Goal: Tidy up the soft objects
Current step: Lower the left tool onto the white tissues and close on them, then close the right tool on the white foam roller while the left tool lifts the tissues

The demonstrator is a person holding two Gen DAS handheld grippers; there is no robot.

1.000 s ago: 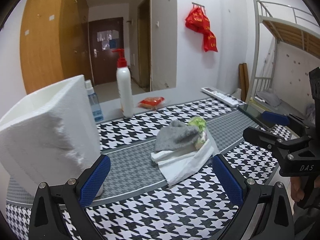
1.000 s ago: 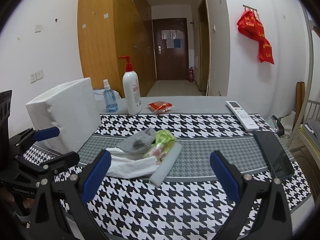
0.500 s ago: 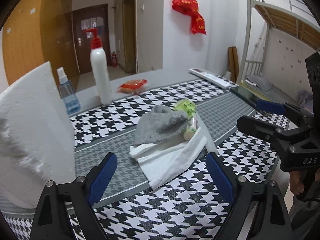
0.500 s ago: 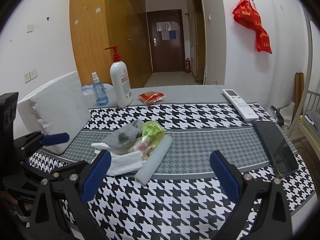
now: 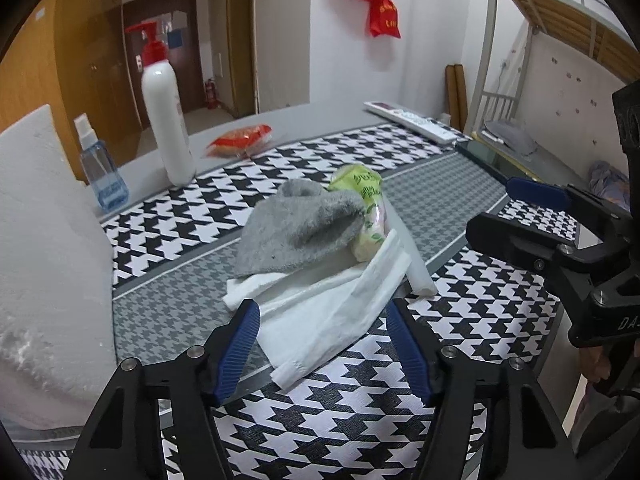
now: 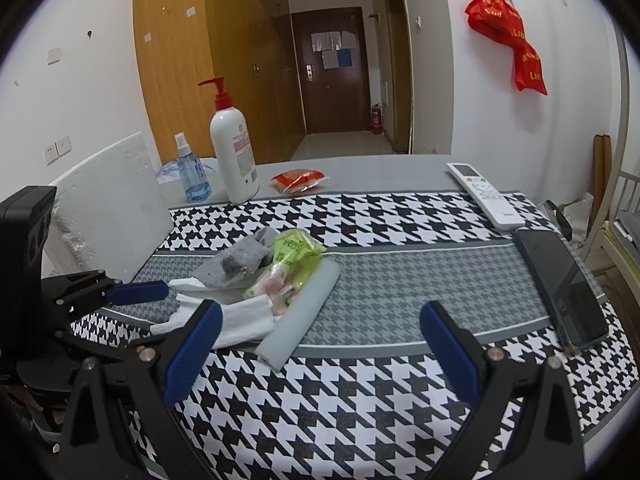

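A pile of soft things lies mid-table: a grey sock [image 5: 298, 226] [image 6: 236, 264] on top, a green plastic packet [image 5: 366, 210] [image 6: 292, 264], a white folded cloth [image 5: 328, 312] [image 6: 240, 316] and a pale foam strip [image 5: 414, 264] [image 6: 302, 312]. My left gripper [image 5: 324, 350] is open, its blue pads either side of the white cloth's near end, not closed on it. My right gripper [image 6: 320, 354] is open and empty, in front of the foam strip's near end.
A white foam block [image 5: 44, 264] [image 6: 108, 208] stands at the left. A pump bottle [image 6: 234, 152], a blue spray bottle [image 6: 192, 174] and a red packet [image 6: 298, 180] stand at the back. A remote [image 6: 484, 194] and a phone [image 6: 560, 284] lie at the right.
My left gripper has moved forward and right to the pile, its jaws now around the white cloth's end and narrower. My right gripper has edged forward.
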